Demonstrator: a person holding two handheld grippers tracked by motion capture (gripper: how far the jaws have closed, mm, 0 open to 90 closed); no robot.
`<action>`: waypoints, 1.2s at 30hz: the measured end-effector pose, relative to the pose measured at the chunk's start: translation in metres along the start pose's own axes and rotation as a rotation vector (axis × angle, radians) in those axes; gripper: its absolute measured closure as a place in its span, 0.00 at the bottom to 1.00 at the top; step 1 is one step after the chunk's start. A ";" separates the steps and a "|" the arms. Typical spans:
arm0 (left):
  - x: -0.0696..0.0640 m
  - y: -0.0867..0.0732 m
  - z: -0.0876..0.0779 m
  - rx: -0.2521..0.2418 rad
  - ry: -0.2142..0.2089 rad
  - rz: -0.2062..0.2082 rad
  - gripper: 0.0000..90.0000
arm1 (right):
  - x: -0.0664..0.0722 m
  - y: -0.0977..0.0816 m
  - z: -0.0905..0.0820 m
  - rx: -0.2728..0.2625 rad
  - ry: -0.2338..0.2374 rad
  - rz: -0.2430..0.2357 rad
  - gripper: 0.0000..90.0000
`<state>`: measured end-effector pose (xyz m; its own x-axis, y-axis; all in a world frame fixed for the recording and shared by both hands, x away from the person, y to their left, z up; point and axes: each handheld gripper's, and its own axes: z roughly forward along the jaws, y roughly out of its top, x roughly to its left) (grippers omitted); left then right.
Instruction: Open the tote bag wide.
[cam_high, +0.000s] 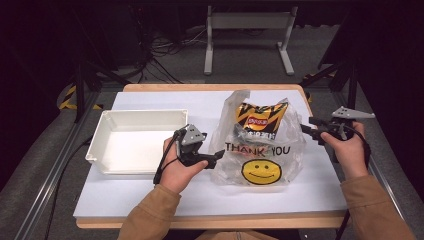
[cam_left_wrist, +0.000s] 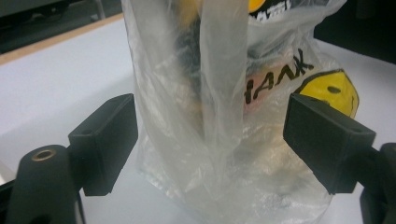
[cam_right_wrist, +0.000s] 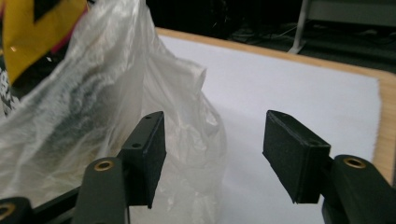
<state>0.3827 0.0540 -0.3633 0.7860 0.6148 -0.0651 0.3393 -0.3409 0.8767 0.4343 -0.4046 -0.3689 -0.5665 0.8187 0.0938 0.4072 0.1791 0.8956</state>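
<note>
White tray (cam_high: 137, 140) sits just left of left gripper (cam_high: 216, 157). Left gripper jaws wide, nothing held; plastic bag (cam_high: 260, 150) between them, untouched. Step judged: bag released, standing mid-table with snack packet (cam_high: 261, 117) inside. Right gripper (cam_high: 306, 131) spread wide, empty, bag at its left. Next: withdraw outward; free table (cam_high: 320, 192) beyond right gripper, edge near.

Snack packet (cam_high: 261, 119) in bag (cam_high: 260, 150), tray (cam_high: 137, 140) left, on table (cam_high: 200, 195)
</note>
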 end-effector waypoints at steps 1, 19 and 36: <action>0.000 0.003 -0.001 -0.004 -0.004 0.004 0.21 | -0.001 0.002 -0.005 -0.017 -0.005 0.005 0.44; 0.007 0.070 -0.008 -0.112 0.008 0.053 0.31 | 0.013 0.012 -0.040 -0.091 0.015 -0.026 0.47; 0.028 0.057 0.001 -0.020 0.045 0.026 1.00 | 0.031 0.028 -0.045 -0.119 0.059 -0.082 0.51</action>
<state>0.4243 0.0515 -0.3157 0.7704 0.6372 -0.0211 0.3080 -0.3431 0.8874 0.3961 -0.3988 -0.3215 -0.6369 0.7699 0.0406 0.2718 0.1749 0.9463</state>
